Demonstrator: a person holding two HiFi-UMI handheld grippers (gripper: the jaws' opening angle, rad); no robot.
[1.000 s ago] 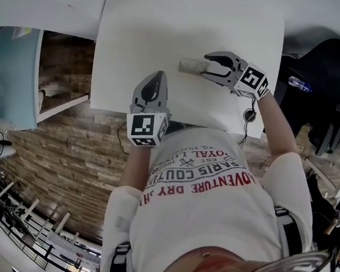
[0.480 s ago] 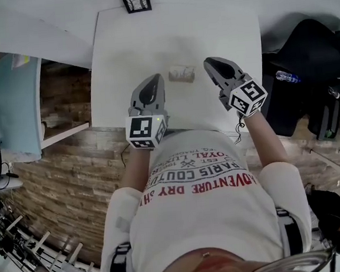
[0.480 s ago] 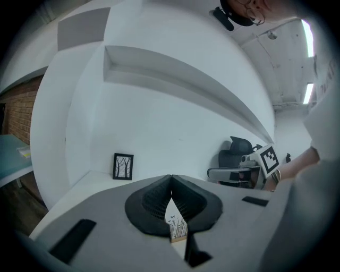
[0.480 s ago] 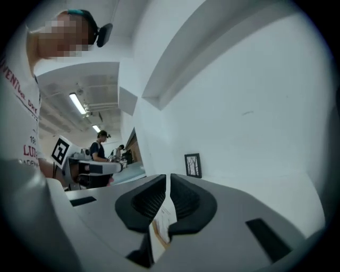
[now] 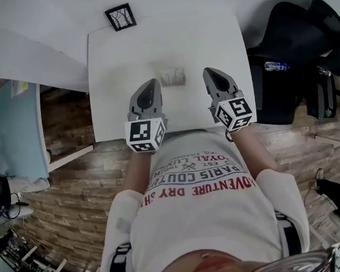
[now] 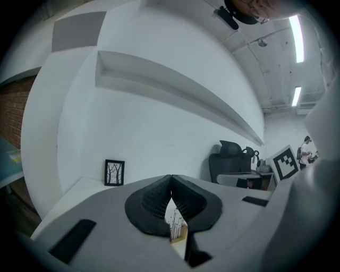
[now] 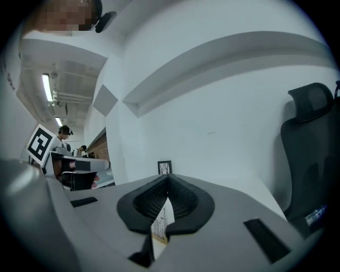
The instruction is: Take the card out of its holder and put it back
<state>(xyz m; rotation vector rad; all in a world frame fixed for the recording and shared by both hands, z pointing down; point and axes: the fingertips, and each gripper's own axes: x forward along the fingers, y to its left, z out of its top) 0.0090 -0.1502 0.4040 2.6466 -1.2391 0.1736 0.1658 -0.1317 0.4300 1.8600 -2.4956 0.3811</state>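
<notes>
A white card printed with black trees stands upright in a small wooden holder point(image 5: 172, 77) in the middle of the white table point(image 5: 120, 107). My left gripper point(image 5: 151, 84) hangs to the card's near left, shut and empty. My right gripper point(image 5: 209, 74) is to its near right; its jaws have just been closing and are shut with nothing between them. Both are apart from the card. In the left gripper view the card point(image 6: 175, 226) shows beyond the shut left gripper point(image 6: 170, 185). The right gripper view shows the card point(image 7: 161, 223) beyond the shut right gripper point(image 7: 169, 187).
A small black-framed tree picture point(image 5: 120, 16) stands at the table's back left against the white wall. A black office chair point(image 5: 294, 33) and a plastic bottle point(image 5: 276, 66) are right of the table. A wooden floor lies to the left and below.
The right gripper was open around the card and holder; it has let go, pulled back toward me, risen and shut. The left gripper also rose. The card stays on the table.
</notes>
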